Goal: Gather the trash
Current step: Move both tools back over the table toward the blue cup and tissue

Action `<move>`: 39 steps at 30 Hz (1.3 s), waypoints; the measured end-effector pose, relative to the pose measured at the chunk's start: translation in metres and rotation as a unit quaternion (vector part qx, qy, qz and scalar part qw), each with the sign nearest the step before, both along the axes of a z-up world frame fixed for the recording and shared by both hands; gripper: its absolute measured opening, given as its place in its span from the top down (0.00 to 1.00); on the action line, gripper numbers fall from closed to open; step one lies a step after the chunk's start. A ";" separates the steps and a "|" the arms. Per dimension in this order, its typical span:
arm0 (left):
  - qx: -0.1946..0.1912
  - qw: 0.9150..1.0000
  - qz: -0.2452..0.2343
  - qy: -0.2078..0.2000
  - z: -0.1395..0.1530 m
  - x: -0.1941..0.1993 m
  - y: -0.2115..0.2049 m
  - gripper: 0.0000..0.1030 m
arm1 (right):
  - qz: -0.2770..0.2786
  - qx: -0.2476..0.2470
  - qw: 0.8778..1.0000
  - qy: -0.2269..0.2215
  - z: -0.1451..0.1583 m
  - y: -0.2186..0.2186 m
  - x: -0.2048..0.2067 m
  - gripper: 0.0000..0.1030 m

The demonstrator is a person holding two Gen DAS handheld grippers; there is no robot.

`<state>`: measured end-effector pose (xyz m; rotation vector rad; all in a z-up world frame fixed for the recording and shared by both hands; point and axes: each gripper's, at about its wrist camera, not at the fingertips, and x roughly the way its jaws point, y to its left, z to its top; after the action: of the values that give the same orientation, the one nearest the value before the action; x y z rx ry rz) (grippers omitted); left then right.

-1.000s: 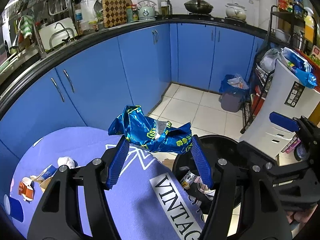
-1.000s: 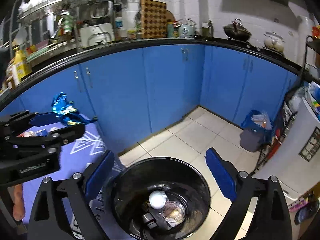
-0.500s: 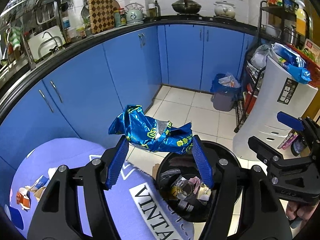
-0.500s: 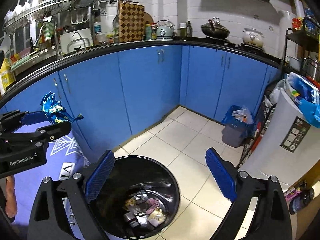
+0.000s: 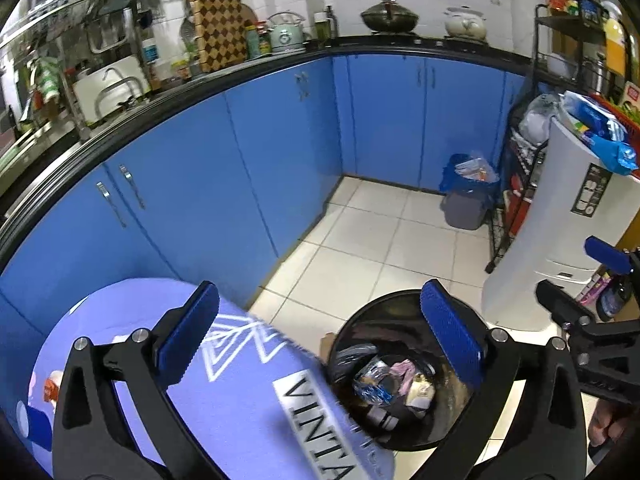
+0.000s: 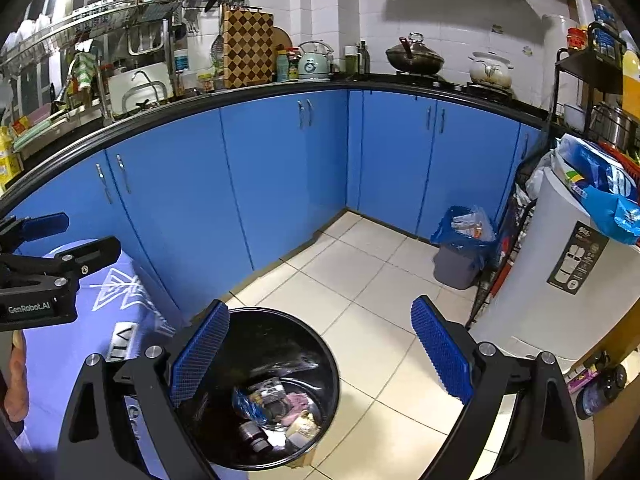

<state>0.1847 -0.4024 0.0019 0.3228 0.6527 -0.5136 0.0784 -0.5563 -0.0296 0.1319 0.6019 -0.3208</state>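
A black round trash bin (image 5: pixel 400 304) stands on the tiled floor beside the table; it also shows in the right wrist view (image 6: pixel 316 336). A crumpled blue snack bag (image 5: pixel 372 390) lies inside it among other trash, and shows in the right wrist view (image 6: pixel 250 404) too. My left gripper (image 5: pixel 320 340) is open and empty above the table edge and the bin. My right gripper (image 6: pixel 320 360) is open and empty above the bin. The left gripper shows at the left of the right wrist view (image 6: pixel 48 240).
A table with a lilac cloth (image 5: pixel 240 400) carries small scraps (image 5: pixel 52 388) at its left. Blue kitchen cabinets (image 5: pixel 240 184) line the back. A grey bin with a blue liner (image 5: pixel 466 200), a white appliance (image 5: pixel 560 240) and a black rack (image 5: pixel 516 200) stand to the right.
My left gripper opened and the blue snack bag dropped from it into the black bin. Both grippers rose slightly.
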 end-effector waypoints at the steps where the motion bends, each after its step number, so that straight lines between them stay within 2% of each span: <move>1: 0.000 1.000 0.007 -0.001 0.000 0.001 0.007 0.03 | 0.005 0.003 1.000 -0.002 0.001 0.003 0.001 0.13; 8: -0.003 0.998 0.069 0.003 -0.001 0.007 0.074 0.03 | 0.063 0.012 0.998 -0.014 0.005 0.053 0.018 0.13; 16: -0.015 0.990 0.143 -0.001 0.006 0.008 0.167 0.03 | 0.154 -0.012 0.988 -0.013 0.014 0.147 0.044 0.13; 21: -0.019 0.981 0.194 -0.009 0.011 0.000 0.229 0.03 | 0.206 -0.006 0.978 -0.016 0.024 0.200 0.057 0.13; 29: -0.014 0.962 0.274 -0.018 0.009 -0.016 0.318 0.03 | 0.262 -0.012 0.965 -0.011 0.029 0.269 0.064 0.13; 39: -0.024 0.944 0.329 -0.007 -0.007 -0.034 0.396 0.03 | 0.305 -0.027 0.952 0.015 0.021 0.335 0.078 0.13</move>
<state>0.1509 -0.0061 -0.0054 0.0486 0.6887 0.1145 0.1560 -0.2215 -0.0086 -0.1149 0.6333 0.2619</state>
